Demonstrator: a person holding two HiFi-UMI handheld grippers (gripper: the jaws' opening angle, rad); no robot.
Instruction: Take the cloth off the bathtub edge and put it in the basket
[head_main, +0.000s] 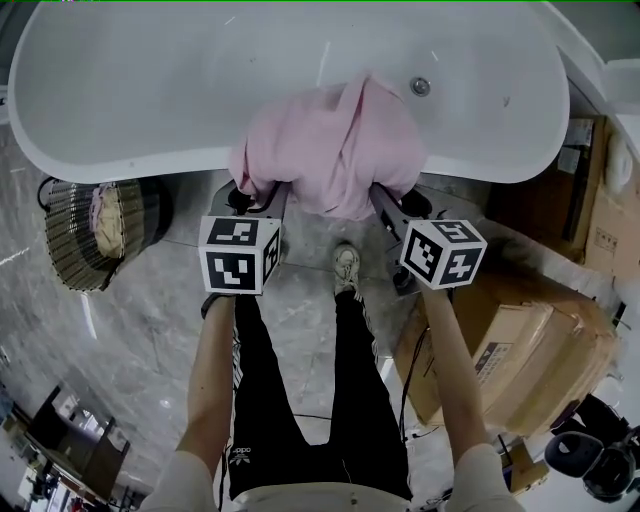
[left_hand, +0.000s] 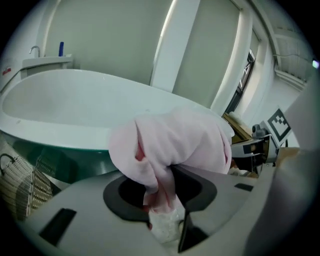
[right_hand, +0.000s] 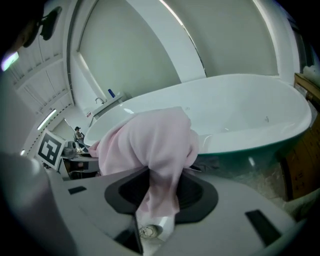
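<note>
A pink cloth (head_main: 335, 145) hangs bunched over the near edge of the white bathtub (head_main: 150, 165). My left gripper (head_main: 262, 192) reaches under the cloth's lower left part, and my right gripper (head_main: 390, 200) under its lower right part. In the left gripper view a fold of the cloth (left_hand: 185, 140) runs down between the jaws of the left gripper (left_hand: 160, 192), which pinch it. In the right gripper view the right gripper (right_hand: 157, 192) pinches another hanging fold of the cloth (right_hand: 155, 140) the same way. The fingertips are hidden by fabric in the head view.
A woven basket (head_main: 85, 230) stands on the floor at the left, beside the tub's end, with something pink inside; it also shows as the basket (left_hand: 20, 185) at the left gripper view's lower left. Cardboard boxes (head_main: 520, 350) are stacked at the right. The person's legs and a shoe (head_main: 346, 268) are below the tub.
</note>
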